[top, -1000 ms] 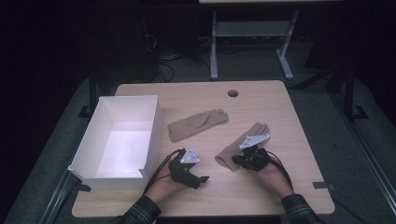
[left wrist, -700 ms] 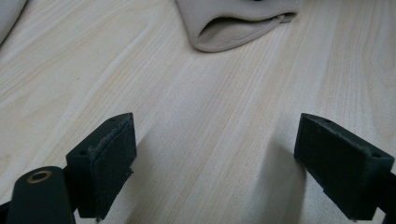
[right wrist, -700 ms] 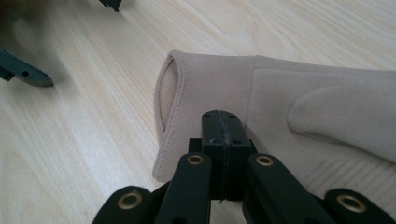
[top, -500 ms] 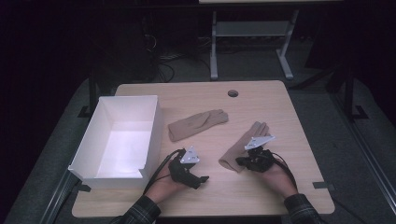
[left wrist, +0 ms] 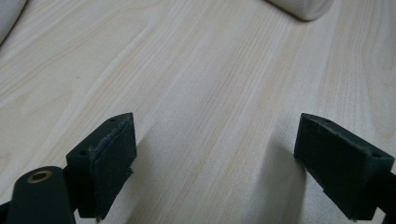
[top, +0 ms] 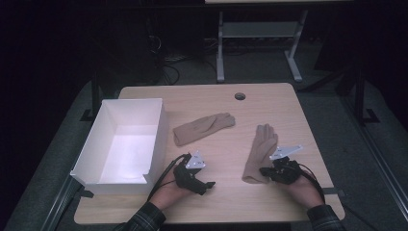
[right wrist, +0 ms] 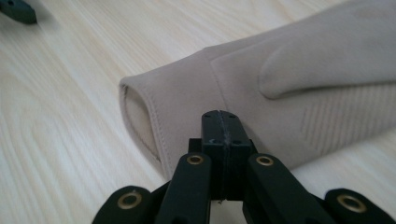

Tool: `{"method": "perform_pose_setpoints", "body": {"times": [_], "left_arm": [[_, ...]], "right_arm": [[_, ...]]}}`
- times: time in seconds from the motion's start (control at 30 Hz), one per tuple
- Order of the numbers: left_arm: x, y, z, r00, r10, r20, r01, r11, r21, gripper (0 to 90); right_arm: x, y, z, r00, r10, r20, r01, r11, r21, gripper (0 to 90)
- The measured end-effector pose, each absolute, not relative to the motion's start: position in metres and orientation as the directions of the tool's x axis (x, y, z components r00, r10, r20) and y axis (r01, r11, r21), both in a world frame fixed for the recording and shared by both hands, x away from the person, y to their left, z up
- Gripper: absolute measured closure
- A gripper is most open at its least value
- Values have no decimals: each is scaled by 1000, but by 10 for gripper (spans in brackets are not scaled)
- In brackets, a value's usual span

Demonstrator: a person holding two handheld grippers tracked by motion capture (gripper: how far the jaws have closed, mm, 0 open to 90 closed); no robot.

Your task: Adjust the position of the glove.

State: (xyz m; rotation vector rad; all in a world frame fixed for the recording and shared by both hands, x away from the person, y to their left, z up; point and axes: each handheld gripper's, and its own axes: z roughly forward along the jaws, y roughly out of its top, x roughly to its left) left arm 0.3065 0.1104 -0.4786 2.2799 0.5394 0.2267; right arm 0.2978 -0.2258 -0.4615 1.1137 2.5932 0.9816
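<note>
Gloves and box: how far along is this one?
Nothing looks done: the white box holds no glove. In hand: the right gripper, jaws shut together, sits at the cuff edge of the right glove; whether it pinches fabric I can't tell. The left gripper rests open over bare table. The left glove lies untouched, so both probably remain.

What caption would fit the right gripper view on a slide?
Shut tongs at the cuff edge of a tan glove lying on a wooden table.
</note>
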Motion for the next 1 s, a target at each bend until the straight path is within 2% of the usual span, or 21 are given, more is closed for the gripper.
{"method": "perform_pose_setpoints", "body": {"times": [0.43,0.8,1.0], "left_arm": [[306,110,-479,892,452,-11,319,-611,725,123],[306,110,-479,894,449,-6,314,-616,723,123],[306,110,-479,894,449,-5,313,-616,723,123]], "right_arm": [[279,-252,-460,-692,712,118,613,493,618,898],[300,-236,-451,-701,708,84,569,485,664,898],[309,-228,-457,-707,702,80,572,502,649,899]]}}
